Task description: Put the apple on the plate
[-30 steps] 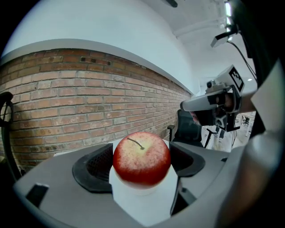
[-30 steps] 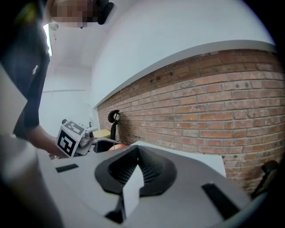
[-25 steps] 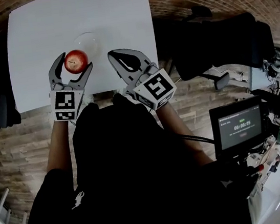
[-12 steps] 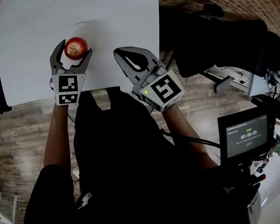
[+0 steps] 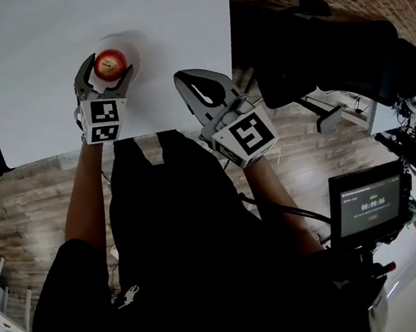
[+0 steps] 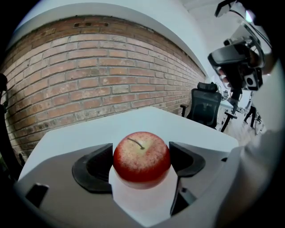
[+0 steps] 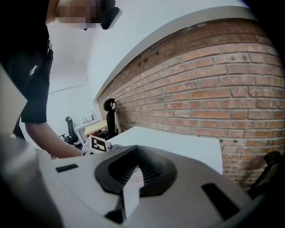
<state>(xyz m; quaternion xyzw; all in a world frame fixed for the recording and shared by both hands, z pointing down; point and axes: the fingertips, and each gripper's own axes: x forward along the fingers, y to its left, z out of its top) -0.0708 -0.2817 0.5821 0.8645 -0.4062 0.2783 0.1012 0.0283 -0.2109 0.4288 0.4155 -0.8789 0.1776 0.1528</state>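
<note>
**Apple pinched in the left gripper, over the plate**

From my station, the biggest thing in view is the red-brown brick wall (image 6: 89, 75), which runs behind everything in both gripper views. The head view shows a grey-brown plank floor (image 5: 29, 202). On it stands the white rectangular surface (image 5: 39, 55), filling the top left of that view. The person carrying the rig wears a black short-sleeved shirt (image 5: 179, 234) and stands at the near edge of the surface, both forearms stretched towards it. In the left gripper view a black office chair (image 6: 204, 107) stands beyond the surface's right corner. A small dark monitor (image 5: 370, 200) with a lit timer sits at the person's right, well apart from the surface.

The right gripper (image 5: 183, 78) hangs over the near right part of the surface. Its jaws are pressed together, and the dark pads meet at the tip in its own view.

The left gripper (image 5: 108, 64) reaches further in on the left side, apart from the right one. Its jaws stand wide and pinch the fruit, one dark pad against each flank.

A pale round plate (image 5: 133, 51) lies on the surface beneath those jaws. The red apple with a yellowish, speckled top (image 6: 141, 156) is held stem up within the plate's outline. I cannot tell whether it touches the plate.
</note>
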